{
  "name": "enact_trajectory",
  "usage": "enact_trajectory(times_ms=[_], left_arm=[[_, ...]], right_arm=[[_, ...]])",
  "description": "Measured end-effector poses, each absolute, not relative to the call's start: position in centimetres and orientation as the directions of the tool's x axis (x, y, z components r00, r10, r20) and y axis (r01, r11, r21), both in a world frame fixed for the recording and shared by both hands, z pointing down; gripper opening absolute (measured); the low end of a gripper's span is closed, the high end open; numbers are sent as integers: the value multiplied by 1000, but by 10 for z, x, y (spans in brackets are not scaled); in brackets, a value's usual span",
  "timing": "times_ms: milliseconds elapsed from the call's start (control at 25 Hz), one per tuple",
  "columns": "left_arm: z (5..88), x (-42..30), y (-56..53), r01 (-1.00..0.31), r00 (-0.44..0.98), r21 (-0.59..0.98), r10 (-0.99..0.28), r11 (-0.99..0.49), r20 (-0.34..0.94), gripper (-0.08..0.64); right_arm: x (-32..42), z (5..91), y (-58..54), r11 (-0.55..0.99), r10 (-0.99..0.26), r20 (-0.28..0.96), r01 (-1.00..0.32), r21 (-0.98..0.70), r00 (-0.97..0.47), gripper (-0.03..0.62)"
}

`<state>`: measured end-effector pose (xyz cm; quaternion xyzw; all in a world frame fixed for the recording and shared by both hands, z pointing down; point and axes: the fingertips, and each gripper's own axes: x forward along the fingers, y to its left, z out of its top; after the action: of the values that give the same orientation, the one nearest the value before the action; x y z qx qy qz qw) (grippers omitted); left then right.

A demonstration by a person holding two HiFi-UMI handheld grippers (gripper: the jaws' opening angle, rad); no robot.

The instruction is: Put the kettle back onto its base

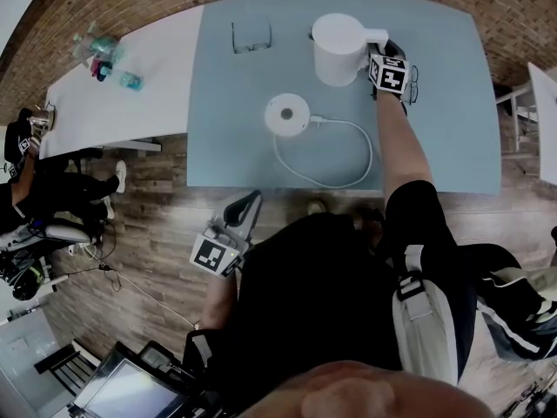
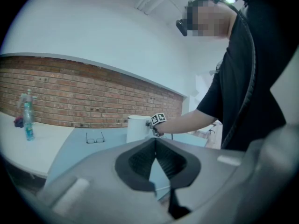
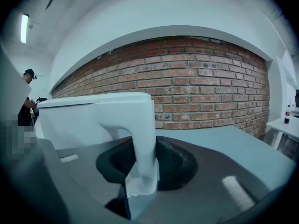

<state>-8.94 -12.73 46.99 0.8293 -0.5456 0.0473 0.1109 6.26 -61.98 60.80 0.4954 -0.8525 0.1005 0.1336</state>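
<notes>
The white kettle [image 1: 338,49] stands upright on the blue-grey table [image 1: 452,129], near its far edge. Its round white base [image 1: 287,114] lies empty a short way nearer to me and to the left. My right gripper [image 1: 376,52] is shut on the kettle's handle [image 3: 142,134], with the dark pads [image 3: 175,162] pressed on either side of it. The kettle body [image 3: 93,120] fills the left of the right gripper view. My left gripper [image 1: 244,207] hangs off the table's near edge by my body; its fingertips meet with nothing between them. From there the kettle [image 2: 138,127] shows far off.
A white cord [image 1: 348,159] loops from the base toward the near edge. A pair of glasses [image 1: 251,37] lies left of the kettle. Bottles [image 1: 97,52] stand on the white table [image 1: 130,85] to the left. A brick wall [image 3: 210,87] runs behind. A person [image 1: 22,159] sits far left.
</notes>
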Motion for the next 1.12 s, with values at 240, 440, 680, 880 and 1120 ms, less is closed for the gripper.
enact_trajectory(times_ms=[240,440,680,880,1120], left_arm=[[473,-89,-123,-917,396,143,-896,-373,201,2],[474,-92,-119,-919,391,142,-897,-367,209,2],[471,-92,-115,-919,390,142,-900,-367,197,2],[469,-89,-113,-916,395,149,-900,-371,187,0],[472,-88,-108,-910,409,151,-892,-385,194,2]], right_arm=[[66,609,-614,458,-834,306,-885,-79,-459,116],[70,609,-612,433,-836,294,-886,-164,-463,127],[70,608,-606,401,-844,287,-888,-224,-453,137],[73,606,-594,372,-855,262,-882,-288,-446,144],[73,597,-582,376,-864,203,-858,-349,-461,153]])
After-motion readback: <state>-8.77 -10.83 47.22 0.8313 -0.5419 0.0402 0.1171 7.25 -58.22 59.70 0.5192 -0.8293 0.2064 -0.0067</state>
